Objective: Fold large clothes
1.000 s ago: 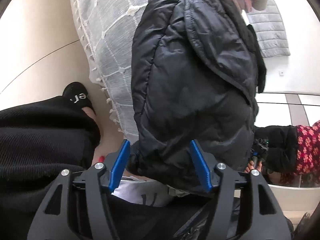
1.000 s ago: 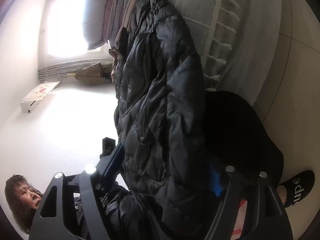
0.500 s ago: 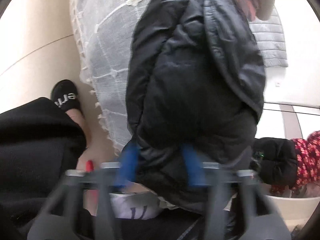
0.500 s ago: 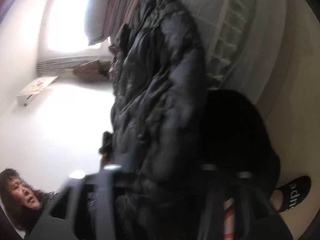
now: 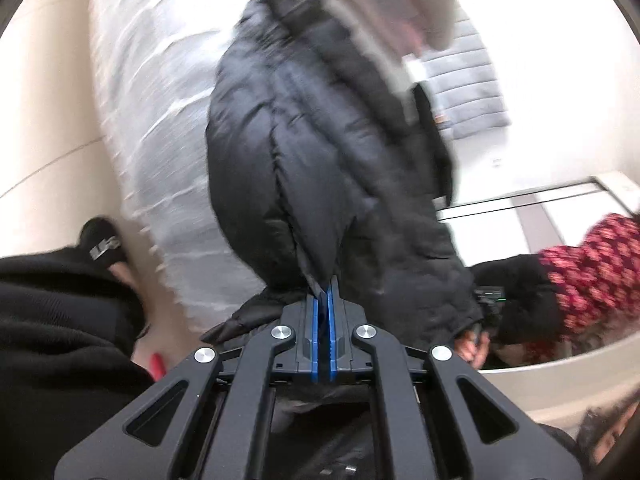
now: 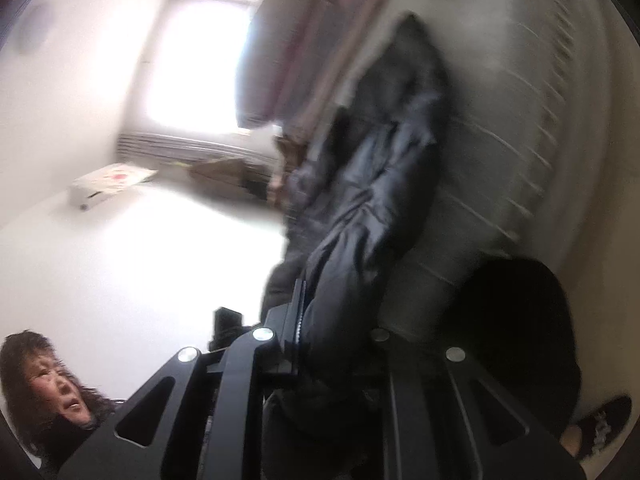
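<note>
The black puffer jacket [image 5: 320,152] is draped over the bed [image 5: 160,120], on its grey fringed cover, with its lower end hanging past the bed's near edge. A thin fold of that end is pinched between the blue pads of the left hand-held gripper [image 5: 323,300], whose jaws are drawn tight together. In the right wrist view the jacket [image 6: 372,208] is seen running along the bed toward the pillows, and its zipped edge is bunched through the right hand-held gripper [image 6: 340,320]; the jaws appear clamped on it, though the far finger is hidden by fabric.

The left hold is judged to be shallow: slick quilted shell is caught only at the pad tips, so it could be pulled free if the coat is lifted or swung sharply. If the two grips are moved unevenly, the bulk could be dragged off the near edge onto the floor [image 5: 52,92], and the fringe of the cover could be snagged.

Open room is limited near the body by the dark-clothed legs [image 5: 60,320] and the slippered foot [image 5: 102,240]. Free bed cover is left beside the jacket toward the left, while the head of the bed is taken up by pillows [image 6: 304,40].
</note>
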A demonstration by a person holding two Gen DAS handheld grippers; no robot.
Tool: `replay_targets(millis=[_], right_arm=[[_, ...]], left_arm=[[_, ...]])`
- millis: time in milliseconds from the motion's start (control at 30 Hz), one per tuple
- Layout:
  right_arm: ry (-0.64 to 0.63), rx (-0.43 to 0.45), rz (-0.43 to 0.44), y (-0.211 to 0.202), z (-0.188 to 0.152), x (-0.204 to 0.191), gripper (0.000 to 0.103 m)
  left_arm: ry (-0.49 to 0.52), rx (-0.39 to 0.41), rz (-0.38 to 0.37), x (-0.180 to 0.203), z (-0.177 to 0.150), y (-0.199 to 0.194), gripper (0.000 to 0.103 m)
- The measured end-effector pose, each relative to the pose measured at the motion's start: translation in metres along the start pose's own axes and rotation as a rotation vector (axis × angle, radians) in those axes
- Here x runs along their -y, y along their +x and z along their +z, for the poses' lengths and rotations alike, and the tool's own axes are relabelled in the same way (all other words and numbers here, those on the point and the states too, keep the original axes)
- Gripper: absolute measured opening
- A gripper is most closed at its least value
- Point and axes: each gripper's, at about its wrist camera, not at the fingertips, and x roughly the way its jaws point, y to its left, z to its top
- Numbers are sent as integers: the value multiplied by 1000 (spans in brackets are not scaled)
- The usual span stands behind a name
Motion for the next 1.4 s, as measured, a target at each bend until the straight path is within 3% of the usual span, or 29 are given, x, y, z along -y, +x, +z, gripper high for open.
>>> replay_targets(millis=[100, 233, 433, 733, 933, 1100, 1200, 1400], right_arm=[[-32, 28, 60, 1, 8, -23, 15], [-45, 47, 68, -4, 9, -32, 15], [17, 87, 111, -20, 9, -14, 16], [-7, 181, 326, -24, 42, -27, 16], [-23, 231, 391, -1, 103, -38, 16], [-18, 258, 393, 27, 171, -41, 16], [18, 277, 364, 50, 220, -30, 16], [154, 275, 198, 109, 306, 27, 16]], left_arm=[[50, 46, -56, 23, 1, -22, 3], [87, 63, -79, 36, -3, -27, 3], [35, 83, -104, 28, -8, -25, 3], [60, 156, -197, 59, 1, -40, 3], [37, 231, -272, 63, 51, -48, 3], [12, 278, -306, 65, 124, -45, 3], [-22, 291, -312, 60, 170, -34, 3], [-148, 285, -268, 22, 255, 12, 3]])
